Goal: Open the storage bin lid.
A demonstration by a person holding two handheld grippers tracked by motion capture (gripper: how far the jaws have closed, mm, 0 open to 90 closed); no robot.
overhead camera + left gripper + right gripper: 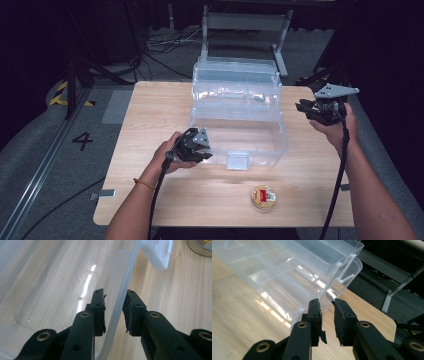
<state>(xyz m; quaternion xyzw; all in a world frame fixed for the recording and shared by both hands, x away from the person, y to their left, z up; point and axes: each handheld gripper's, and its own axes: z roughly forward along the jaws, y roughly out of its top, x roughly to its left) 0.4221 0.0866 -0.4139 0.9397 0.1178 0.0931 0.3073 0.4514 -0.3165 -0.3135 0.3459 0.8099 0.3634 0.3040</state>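
Round tin [263, 197] w/ gold rim & red/white label, lower centre-right of high view, sitting on light wood table [150, 125]; same tin's edge clipped at top right corner of left gripper view [200, 247]. Grey floor around table; black "4" [82, 141] marked on it at left of frame. Yellow/black hazard tape [62, 93] upper left, beside dark stand legs. Tangle of black cables [165, 47] on floor, top centre-left. Grey metal frame/rack [245, 30] top centre behind table; a grey leg of it at right edge of right gripper view [402, 287]. Small metal bracket [102, 194] at table's lower left corner
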